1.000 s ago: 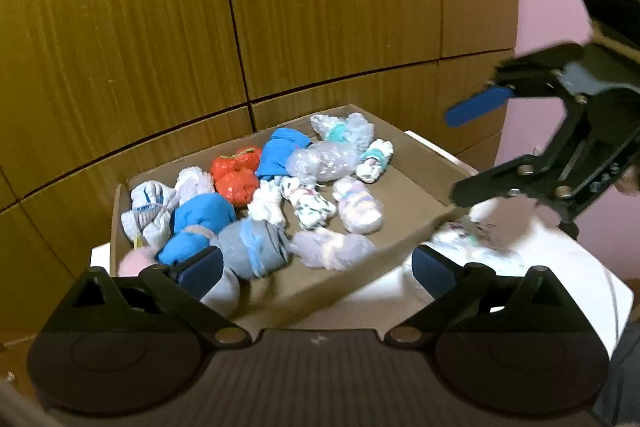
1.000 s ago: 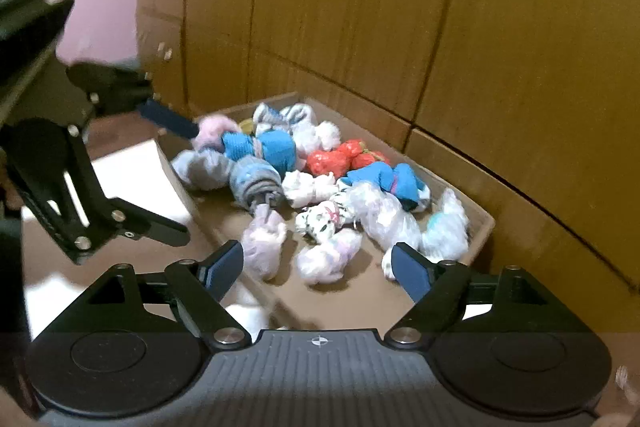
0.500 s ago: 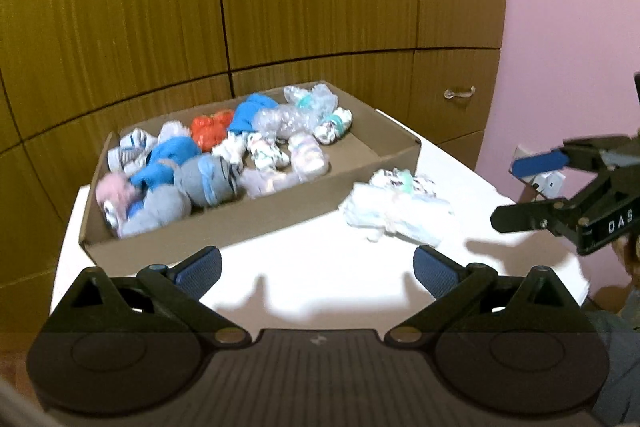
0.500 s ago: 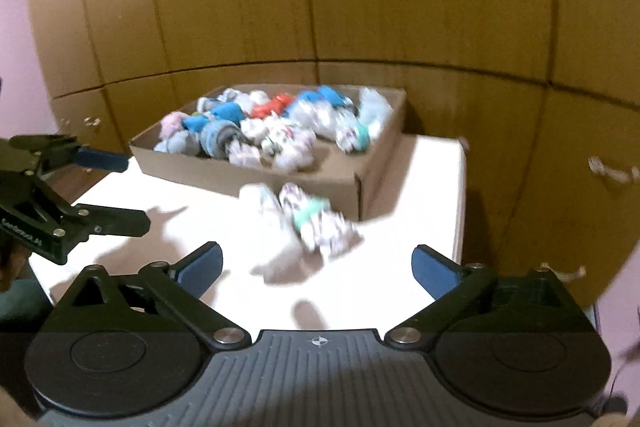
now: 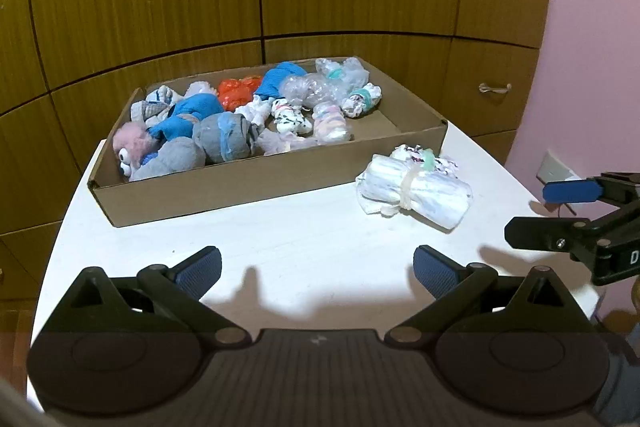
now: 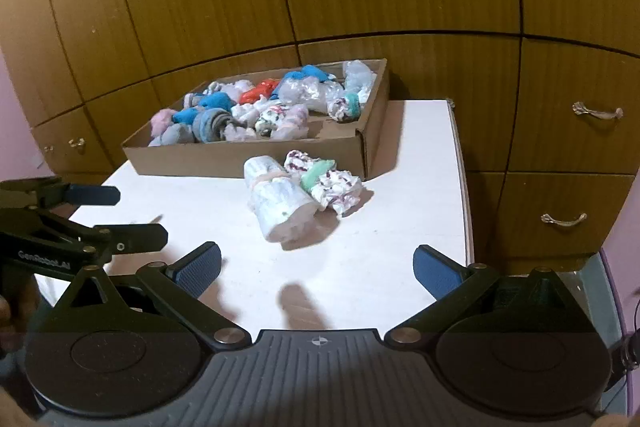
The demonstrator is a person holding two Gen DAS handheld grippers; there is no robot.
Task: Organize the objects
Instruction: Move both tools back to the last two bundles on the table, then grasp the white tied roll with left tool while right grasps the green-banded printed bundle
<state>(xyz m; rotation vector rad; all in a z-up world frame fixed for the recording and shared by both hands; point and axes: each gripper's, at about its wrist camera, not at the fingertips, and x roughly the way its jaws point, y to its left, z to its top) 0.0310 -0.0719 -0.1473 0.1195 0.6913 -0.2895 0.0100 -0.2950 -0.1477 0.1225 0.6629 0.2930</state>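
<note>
A cardboard box [image 5: 256, 183] [image 6: 248, 163] full of several rolled cloth bundles stands at the back of the white table [image 5: 300, 251] [image 6: 360, 251]. Two bundles lie on the table beside it: a white roll with a rubber band [image 5: 416, 193] [image 6: 280, 199] and a patterned one with a green band [image 5: 424, 157] [image 6: 332, 181]. My left gripper [image 5: 316, 269] [image 6: 136, 215] is open and empty over the table's near edge. My right gripper [image 6: 316, 269] [image 5: 532, 211] is open and empty, near the table's right side.
Brown wooden cabinet fronts with drawer handles [image 6: 596, 113] fill the background. A pink wall [image 5: 592, 47] is at the right. The table's right edge [image 6: 460, 187] drops off beside the drawers.
Both grippers have pulled back from over the box to the table's near side. The two bundles now lie on the table in front of the box.
</note>
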